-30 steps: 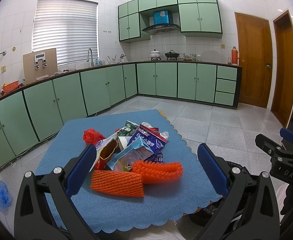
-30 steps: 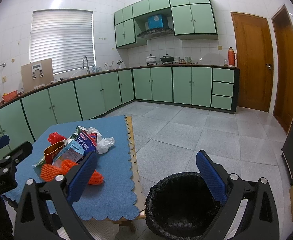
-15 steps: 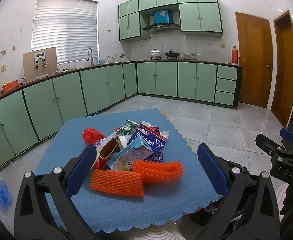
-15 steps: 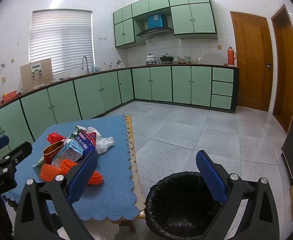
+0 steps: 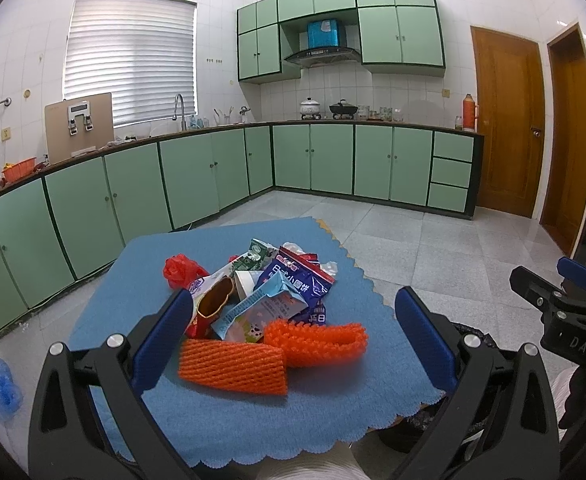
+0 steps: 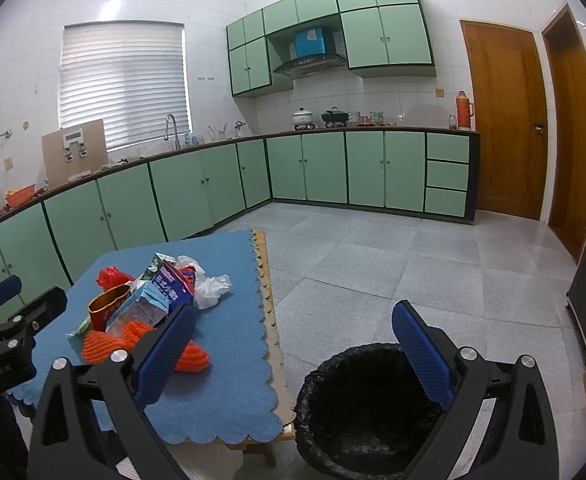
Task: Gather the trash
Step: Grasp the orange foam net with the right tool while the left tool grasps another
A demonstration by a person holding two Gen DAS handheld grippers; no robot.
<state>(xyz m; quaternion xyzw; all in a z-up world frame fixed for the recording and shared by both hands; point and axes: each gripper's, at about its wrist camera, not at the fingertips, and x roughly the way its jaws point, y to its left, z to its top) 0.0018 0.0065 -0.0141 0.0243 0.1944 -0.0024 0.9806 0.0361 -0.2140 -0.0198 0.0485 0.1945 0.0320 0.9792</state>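
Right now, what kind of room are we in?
A home kitchen, most likely. Green base cabinets run along two walls under a counter with a sink faucet, and pots sit under a range hood. Trash lies on a blue-clothed table beside a lined bin.

The left gripper (image 5: 291,320) is hovering with jaws spread wide, empty; the right gripper (image 6: 293,340) is doing likewise beside it.
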